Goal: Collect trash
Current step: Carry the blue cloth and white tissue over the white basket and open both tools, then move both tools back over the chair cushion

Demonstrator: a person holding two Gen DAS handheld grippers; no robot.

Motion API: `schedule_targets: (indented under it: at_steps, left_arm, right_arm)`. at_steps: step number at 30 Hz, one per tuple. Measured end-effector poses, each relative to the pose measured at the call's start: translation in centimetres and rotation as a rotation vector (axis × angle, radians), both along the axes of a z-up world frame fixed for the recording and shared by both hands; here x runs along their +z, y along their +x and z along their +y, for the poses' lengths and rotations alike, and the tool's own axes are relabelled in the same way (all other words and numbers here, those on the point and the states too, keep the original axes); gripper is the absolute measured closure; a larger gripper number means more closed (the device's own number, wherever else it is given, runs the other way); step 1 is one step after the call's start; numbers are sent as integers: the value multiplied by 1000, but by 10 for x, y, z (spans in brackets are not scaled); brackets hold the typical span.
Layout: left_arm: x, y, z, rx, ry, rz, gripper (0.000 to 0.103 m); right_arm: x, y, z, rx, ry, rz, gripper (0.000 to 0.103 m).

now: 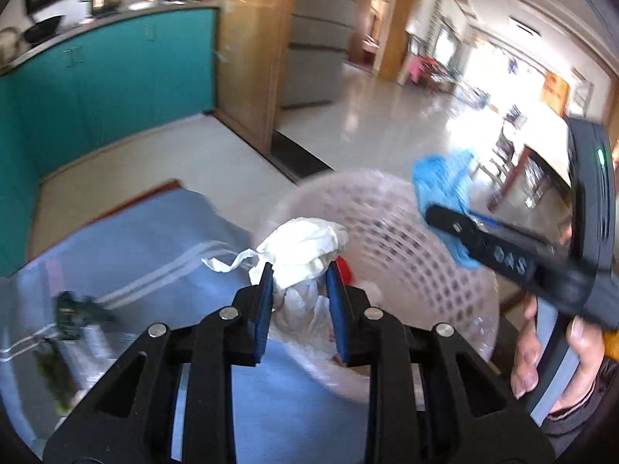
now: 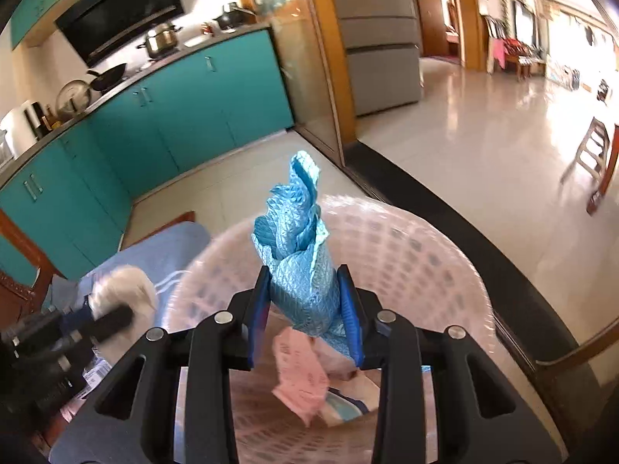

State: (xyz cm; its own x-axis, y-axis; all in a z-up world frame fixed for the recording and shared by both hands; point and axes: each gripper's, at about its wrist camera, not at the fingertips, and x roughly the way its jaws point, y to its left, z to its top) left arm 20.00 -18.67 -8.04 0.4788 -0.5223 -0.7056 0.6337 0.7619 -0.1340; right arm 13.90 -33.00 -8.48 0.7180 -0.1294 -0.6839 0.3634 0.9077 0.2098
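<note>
Your left gripper point(image 1: 298, 282) is angled down, its blue pads pinched narrow on a crumpled white tissue wad point(image 1: 305, 247) that sits at the near rim of the pale lattice basket point(image 1: 406, 239), with a loose strip trailing left over the blue striped cloth point(image 1: 127, 243). Your right gripper point(image 2: 307, 297) also tips downward, clamped on a bunched blue textured cloth point(image 2: 300, 239) that stands up above the basket's open mouth. From the left view, your right hand point(image 1: 553, 363) wraps its handle off to the right, beside the basket. Inside the basket there's already a pink paper scrap point(image 2: 300, 379) among other bits. The basket's far rim curves just ahead of the blue cloth; beyond it runs a dark floor threshold point(image 2: 445, 208) and open glossy tile floor point(image 2: 483, 116). To the left, teal cabinets point(image 2: 174, 108) border the table edge, well apart from both grippers.
</note>
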Motion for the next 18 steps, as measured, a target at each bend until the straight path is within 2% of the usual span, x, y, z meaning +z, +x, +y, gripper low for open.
schedule_targets:
  at_steps: [4, 7, 9, 10, 11, 12, 16, 18]
  left_arm:
    - [-21, -17, -29, -75, 48, 0, 75]
    - [-24, -21, -33, -89, 30, -26, 72]
    - [-24, -22, -31, -104, 14, -37, 58]
    - [-21, -24, -35, -102, 13, -56, 45]
    - [-19, -26, -38, -95, 16, -72, 40]
    - [-18, -26, -36, -90, 20, -84, 40]
    - [-9, -17, -20, -40, 16, -88, 39]
    - [-4, -11, -8, -5, 12, -86, 38]
  right_arm:
    - [-1, -11, -11, -35, 19, 12, 68]
    - [2, -18, -14, -41, 25, -2, 68]
    - [2, -17, -15, -29, 32, 1, 68]
    - [2, -17, -14, -25, 35, 3, 67]
    - [2, -18, -14, -22, 37, 5, 66]
    - [2, -19, -13, -21, 35, 7, 65]
    - [7, -17, -6, -27, 41, -8, 48]
    - [8, -15, -2, -21, 47, -18, 46]
